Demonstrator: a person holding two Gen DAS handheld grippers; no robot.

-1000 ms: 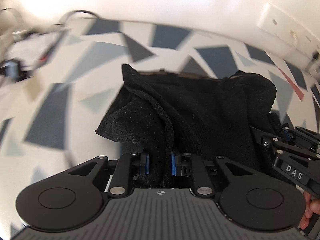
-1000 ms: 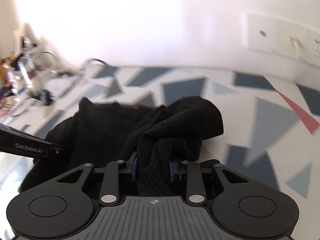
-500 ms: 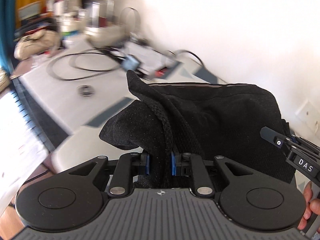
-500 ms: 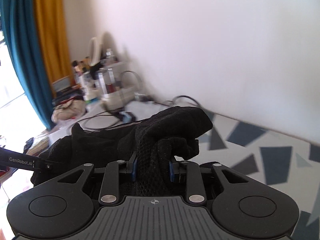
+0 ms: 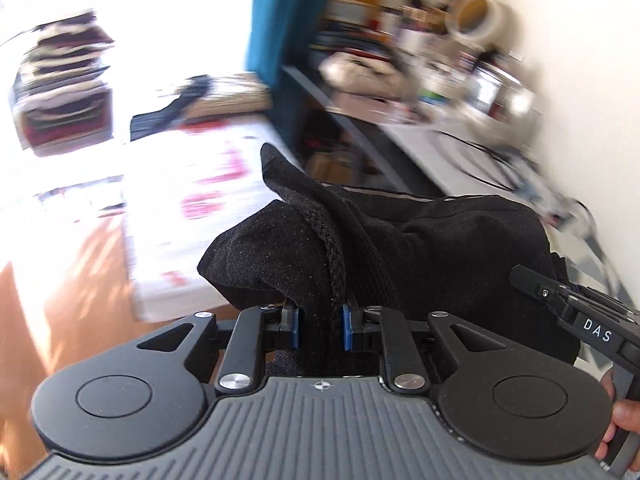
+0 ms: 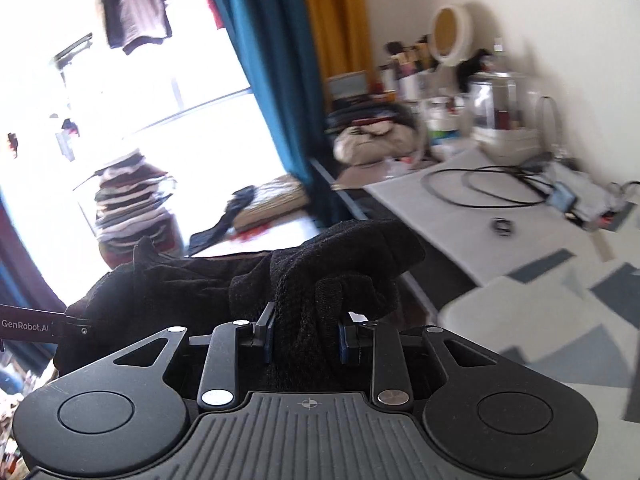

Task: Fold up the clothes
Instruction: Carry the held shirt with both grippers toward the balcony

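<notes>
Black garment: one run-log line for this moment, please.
left gripper: shut on black garment | right gripper: shut on black garment | garment: bunched, held between both, off the table | fold: not done

Home bedroom, curtains [image 6: 256, 92], cluttered dresser [image 6: 460, 184]

Two close wrist views, shared black garment [image 5: 420, 248]

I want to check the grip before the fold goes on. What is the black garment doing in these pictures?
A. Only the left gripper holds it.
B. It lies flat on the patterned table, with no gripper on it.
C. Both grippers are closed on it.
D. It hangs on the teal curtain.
C: the left gripper and the right gripper each have a bunch of the black garment pinched between their blue pads.
</notes>
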